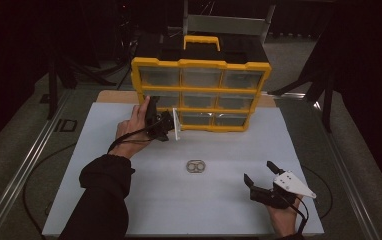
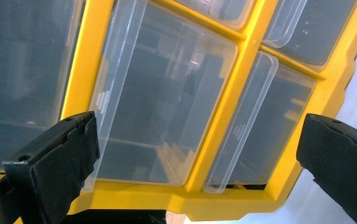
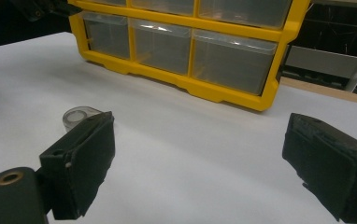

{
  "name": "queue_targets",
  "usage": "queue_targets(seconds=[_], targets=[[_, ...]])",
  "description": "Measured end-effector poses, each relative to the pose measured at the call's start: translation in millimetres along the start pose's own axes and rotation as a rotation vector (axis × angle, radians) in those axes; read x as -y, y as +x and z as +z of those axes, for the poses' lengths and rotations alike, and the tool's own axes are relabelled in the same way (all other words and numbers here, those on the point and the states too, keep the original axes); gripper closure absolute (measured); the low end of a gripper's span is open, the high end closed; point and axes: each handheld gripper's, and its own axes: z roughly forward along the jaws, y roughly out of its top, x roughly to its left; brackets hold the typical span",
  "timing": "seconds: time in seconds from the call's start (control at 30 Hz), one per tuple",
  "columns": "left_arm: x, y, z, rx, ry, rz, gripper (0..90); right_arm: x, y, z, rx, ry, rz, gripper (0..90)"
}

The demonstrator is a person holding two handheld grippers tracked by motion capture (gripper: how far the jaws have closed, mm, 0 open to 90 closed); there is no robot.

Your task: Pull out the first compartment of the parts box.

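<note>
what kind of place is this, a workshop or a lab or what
Probably a recording lab or test bench, not a home: a white table on metal rails, dark surroundings, a yellow drawer organiser, and a left gripper and right gripper in a person's hands.

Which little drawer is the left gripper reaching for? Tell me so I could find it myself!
Find the big yellow drawer cabinet standing at the back of the white table. Look along its bottom row to the left end, where the left gripper is. That clear drawer sticks out toward you, while its neighbours sit flush.
</note>
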Motion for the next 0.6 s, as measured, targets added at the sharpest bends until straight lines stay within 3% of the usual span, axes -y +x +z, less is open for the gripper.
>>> queue_targets(seconds=[0.4, 0.6], targets=[[-1.1, 8.0, -6.6, -0.029, -0.022, 0.017, 0.1, 0.6, 0.9, 0.9, -0.007, 0.004, 0.013, 9.4], [-3.7, 17.1, -12.1, -0.058, -0.029, 0.046, 0.2, 0.7, 0.7, 0.6, 0.001, 0.002, 0.014, 9.4]])
